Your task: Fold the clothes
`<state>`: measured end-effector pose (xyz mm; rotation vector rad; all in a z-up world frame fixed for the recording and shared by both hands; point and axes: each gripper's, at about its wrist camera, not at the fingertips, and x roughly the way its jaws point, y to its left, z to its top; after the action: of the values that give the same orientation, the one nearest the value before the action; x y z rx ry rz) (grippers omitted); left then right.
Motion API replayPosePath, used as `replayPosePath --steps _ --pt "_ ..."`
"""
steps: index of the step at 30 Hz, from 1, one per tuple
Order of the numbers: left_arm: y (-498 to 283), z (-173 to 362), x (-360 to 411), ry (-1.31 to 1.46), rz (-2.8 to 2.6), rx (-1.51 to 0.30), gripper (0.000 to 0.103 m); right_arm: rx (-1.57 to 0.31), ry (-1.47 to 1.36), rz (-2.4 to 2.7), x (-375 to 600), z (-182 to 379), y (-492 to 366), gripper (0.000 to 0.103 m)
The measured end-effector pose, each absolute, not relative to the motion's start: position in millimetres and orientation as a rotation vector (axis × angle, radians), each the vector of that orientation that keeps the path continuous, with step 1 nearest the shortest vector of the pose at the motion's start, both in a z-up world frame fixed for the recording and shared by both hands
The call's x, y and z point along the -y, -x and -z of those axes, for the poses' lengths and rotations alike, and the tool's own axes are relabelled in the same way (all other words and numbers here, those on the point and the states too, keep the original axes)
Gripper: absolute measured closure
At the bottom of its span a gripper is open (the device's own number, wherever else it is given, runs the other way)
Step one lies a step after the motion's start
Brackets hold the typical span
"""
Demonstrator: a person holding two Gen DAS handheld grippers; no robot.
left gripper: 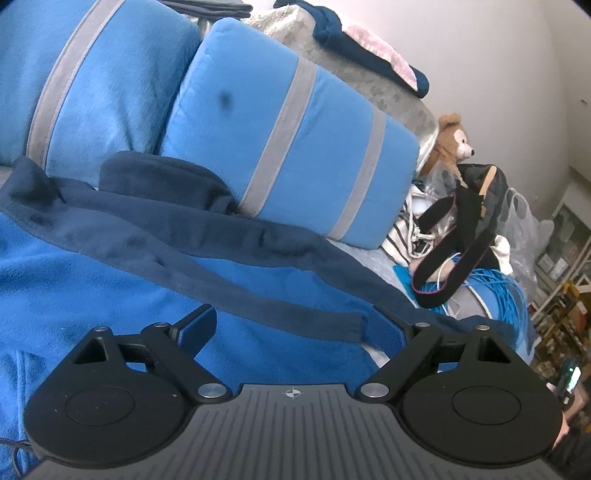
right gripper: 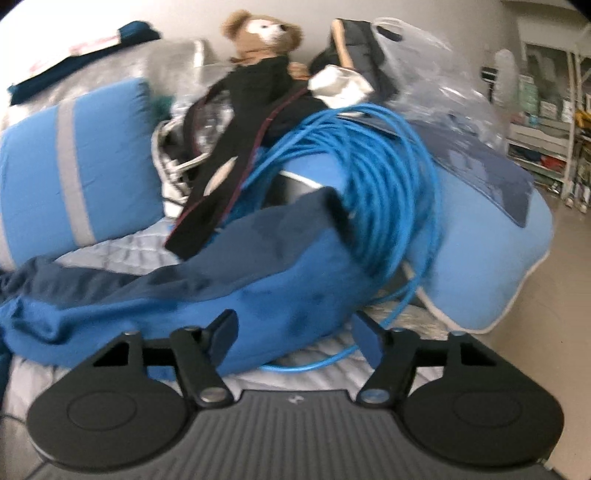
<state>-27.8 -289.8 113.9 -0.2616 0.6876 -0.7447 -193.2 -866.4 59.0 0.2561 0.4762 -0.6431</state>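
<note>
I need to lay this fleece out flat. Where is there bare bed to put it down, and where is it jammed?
Bare quilted bed cover shows between the striped blue pillow and the blue fleece garment, and a strip in front of the right gripper. Behind it is crowded: coiled blue cable, black strap, teddy bear, plastic bags.

Garment before pillows, cable coil rt.

A: Where does the left wrist view sit?
B: Close above the blue garment, facing the striped pillows at the bed's head.
A: And the right?
B: Low at the bed's edge, facing the cable coil. Both catch the teddy bear.
</note>
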Motion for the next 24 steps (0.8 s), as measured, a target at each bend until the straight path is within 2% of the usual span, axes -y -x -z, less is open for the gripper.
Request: replayPosePath --steps 4,12,17,19,24 --pt "27 -113 291 0.253 0.738 -0.694 0.013 -0.472 -0.288 0.668 885 -52 193 0.041" --pt "26 -111 293 0.238 0.725 -0.705 0.013 -0.461 -0.318 0.650 903 -40 186 0.043" --pt "25 -110 294 0.232 0.721 -0.708 0.013 -0.452 -0.333 0.605 899 -45 182 0.080" --pt "25 -110 294 0.229 0.719 -0.711 0.013 -0.464 -0.322 0.586 896 -48 180 0.088" --pt "25 -110 294 0.227 0.721 -0.711 0.013 -0.478 -0.297 0.538 881 -60 175 0.090"
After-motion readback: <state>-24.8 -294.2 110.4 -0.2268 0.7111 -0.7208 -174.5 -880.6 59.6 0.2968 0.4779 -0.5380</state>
